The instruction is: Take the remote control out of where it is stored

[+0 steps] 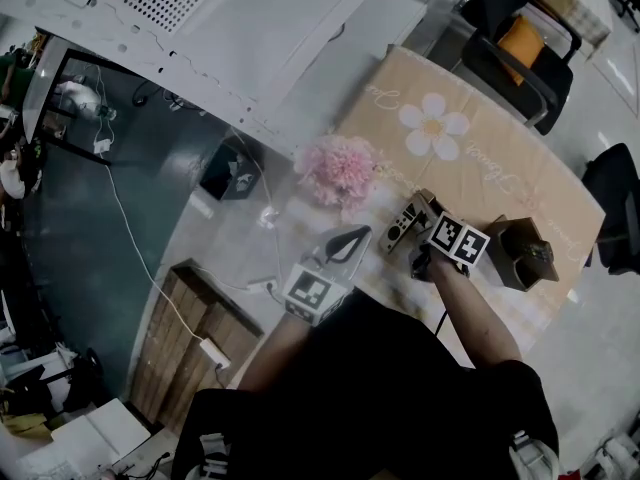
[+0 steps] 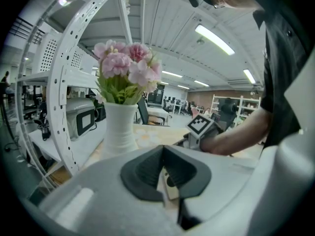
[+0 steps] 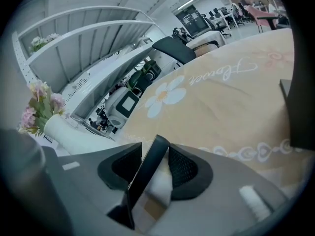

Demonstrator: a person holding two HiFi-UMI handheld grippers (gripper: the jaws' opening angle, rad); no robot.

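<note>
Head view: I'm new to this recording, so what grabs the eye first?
Pink flowers at the left edge of the beige tablecloth stand out, then its big white daisy print. A remote control sits between the open right tongs, near a brown box.

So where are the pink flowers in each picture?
Head view: pink flowers in the middle of the picture.
Left gripper view: left of centre, high up, in a white vase.
Right gripper view: at the far left edge.
Shared landmark: the white rack beside them.
</note>
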